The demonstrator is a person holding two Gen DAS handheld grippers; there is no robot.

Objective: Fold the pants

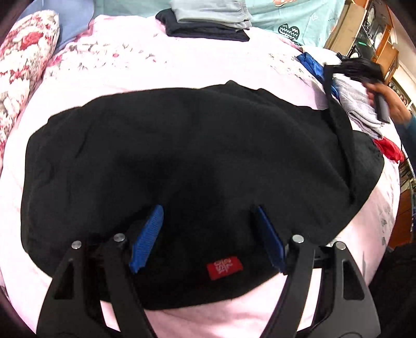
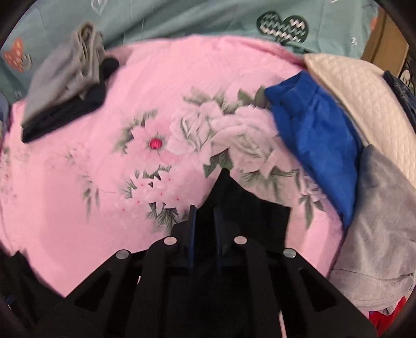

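Only the left wrist view takes in the whole black pants (image 1: 182, 161), heaped on the pink bed (image 1: 182, 67) with a red label (image 1: 225, 267) at the near edge; the right wrist view catches just one corner. The left gripper (image 1: 208, 215) hangs spread above the fabric, holding nothing. The right gripper (image 2: 204, 213) is pinched tight on a black corner of the pants. Nearby lie a folded stack (image 1: 208, 23) at the far side and a blue garment (image 2: 312, 145) among piled laundry on the right.
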